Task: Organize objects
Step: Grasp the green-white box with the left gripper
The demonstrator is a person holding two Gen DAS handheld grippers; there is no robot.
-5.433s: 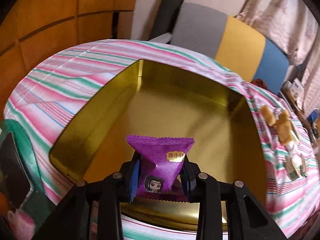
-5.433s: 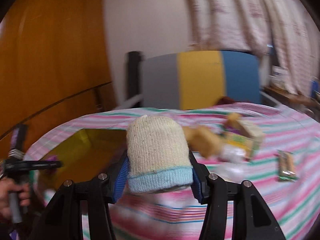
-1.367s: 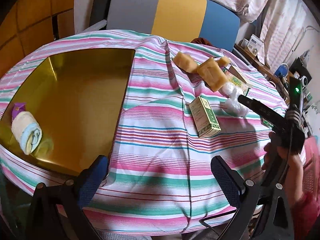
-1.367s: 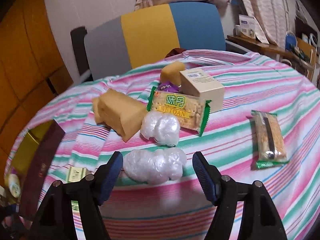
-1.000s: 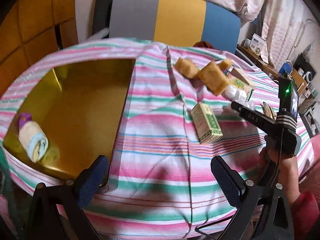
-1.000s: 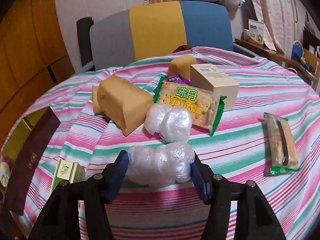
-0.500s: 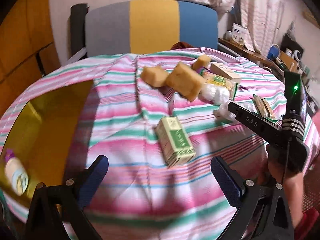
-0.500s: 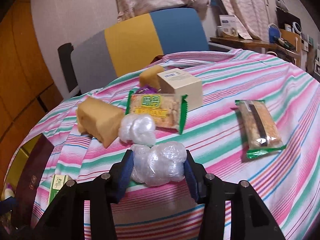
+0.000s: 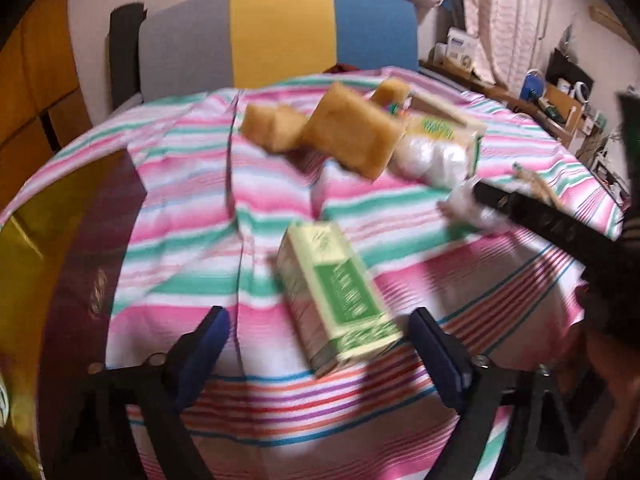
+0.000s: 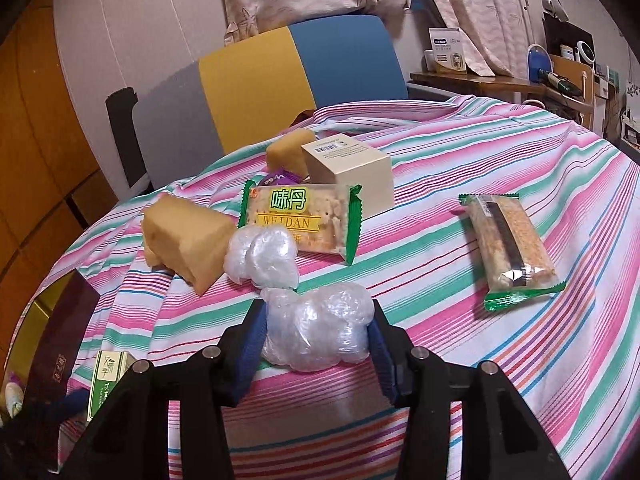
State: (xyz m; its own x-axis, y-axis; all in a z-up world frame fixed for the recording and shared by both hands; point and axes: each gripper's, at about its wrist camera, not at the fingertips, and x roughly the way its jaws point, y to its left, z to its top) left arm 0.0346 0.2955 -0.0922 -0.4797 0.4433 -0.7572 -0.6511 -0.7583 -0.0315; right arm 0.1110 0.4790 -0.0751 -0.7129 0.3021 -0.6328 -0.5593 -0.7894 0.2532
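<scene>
In the left wrist view a green-and-cream carton lies on the striped tablecloth. My left gripper straddles its near end. The jaws are closing, and the blue pads stand a little off the carton's sides. In the right wrist view my right gripper is shut on a crumpled clear plastic bundle that rests on the cloth. That right gripper also shows as a black bar at the right of the left view. A gold tin tray sits at the far left.
Behind the bundle lie a second plastic ball, yellow sponge blocks, a Weidan cracker packet, a cream box and a wrapped snack bar. A grey, yellow and blue chair back stands beyond the table.
My left gripper has swung from the gold tray over to the green carton, come down close to it and narrowed its jaws. The right pads have closed onto the plastic bundle.
</scene>
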